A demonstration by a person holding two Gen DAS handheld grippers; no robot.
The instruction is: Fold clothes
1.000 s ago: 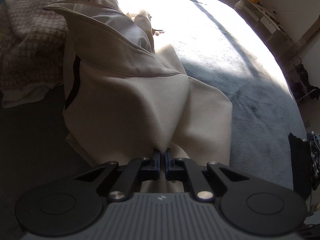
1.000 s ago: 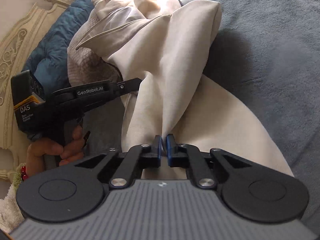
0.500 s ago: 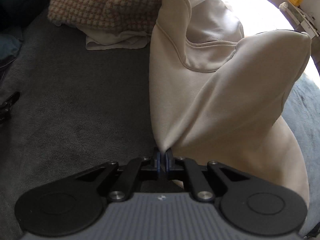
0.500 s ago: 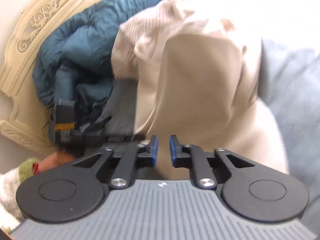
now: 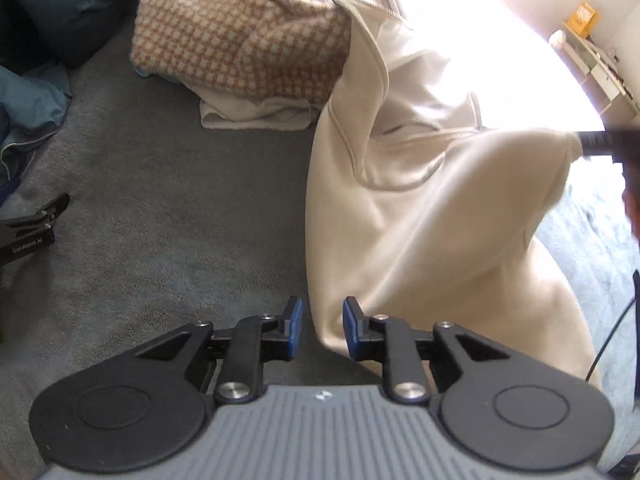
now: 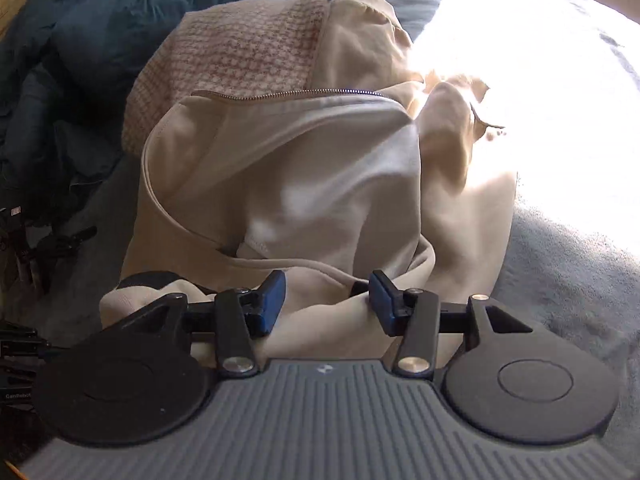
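A cream zip-up garment [image 5: 420, 208] lies heaped on the grey bed cover [image 5: 160, 200]. My left gripper [image 5: 323, 326] hangs over its near corner. Its jaws are opening, and the corner sits loose between the blue pads [image 5: 295, 326], nearer the right one. In the right wrist view the same garment [image 6: 304, 184] shows its zip [image 6: 288, 94] across the top. My right gripper [image 6: 327, 302] is low over a cream fold with its jaws opening wide. The cloth lies under and between the fingers, unpinched.
A checked knit garment [image 5: 240, 32] lies behind the cream one, with blue bedding [image 6: 100, 20] beyond it. A black labelled clamp-like device [image 5: 32, 232] rests at the left edge. A black bar [image 5: 604, 142] and part of a hand enter at the right. Shelving [image 5: 592, 64] stands far right.
Both grippers were shut on the cream garment a second ago. The right one opened first, rolled and swung over the heap. The left one has just parted its jaws, letting the corner go slack.
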